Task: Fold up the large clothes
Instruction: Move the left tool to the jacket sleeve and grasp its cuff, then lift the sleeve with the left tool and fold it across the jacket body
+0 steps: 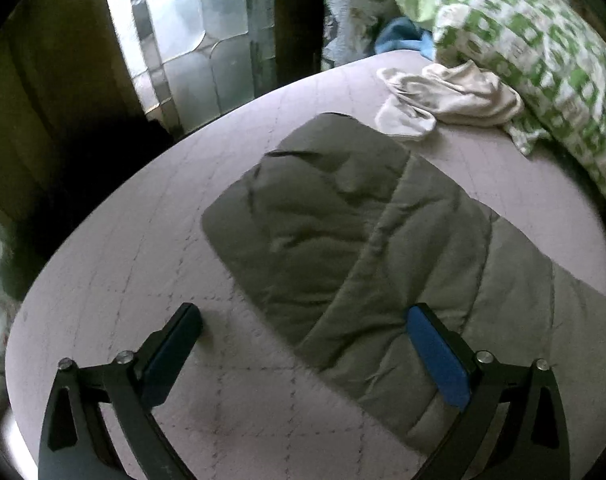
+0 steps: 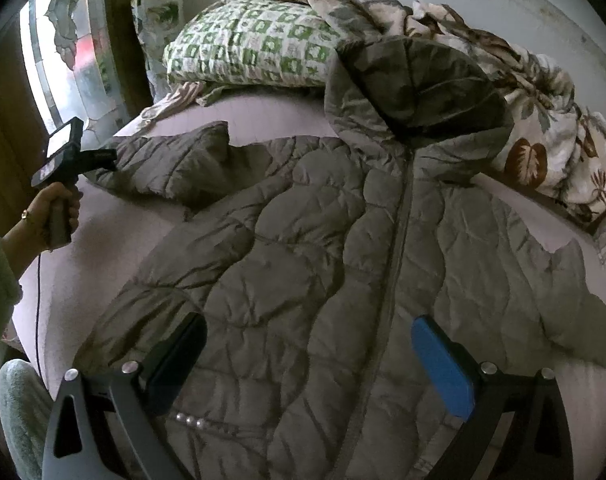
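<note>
A grey-green quilted hooded jacket (image 2: 303, 240) lies spread front-up on a pale pink mattress (image 2: 103, 240), zipper closed, hood (image 2: 423, 92) toward the pillows. In the left wrist view its sleeve (image 1: 343, 220) stretches flat across the mattress (image 1: 123, 240). My left gripper (image 1: 305, 324) hangs open just above the sleeve's near part, the blue-padded finger (image 1: 435, 352) over the fabric and the other finger (image 1: 175, 340) over bare mattress. My right gripper (image 2: 309, 344) stands open over the jacket's lower body, nothing pinched. A person's hand (image 2: 59, 204) holds the left tool's handle by the sleeve.
A green-and-white checked pillow (image 1: 523, 60) (image 2: 247, 48) lies at the head of the bed, with a crumpled white cloth (image 1: 447, 96) and a blue cloth (image 1: 403, 38) beside it. A leaf-print blanket (image 2: 543, 140) is heaped behind the hood. The mattress's left edge drops off toward a bright window (image 1: 175, 20).
</note>
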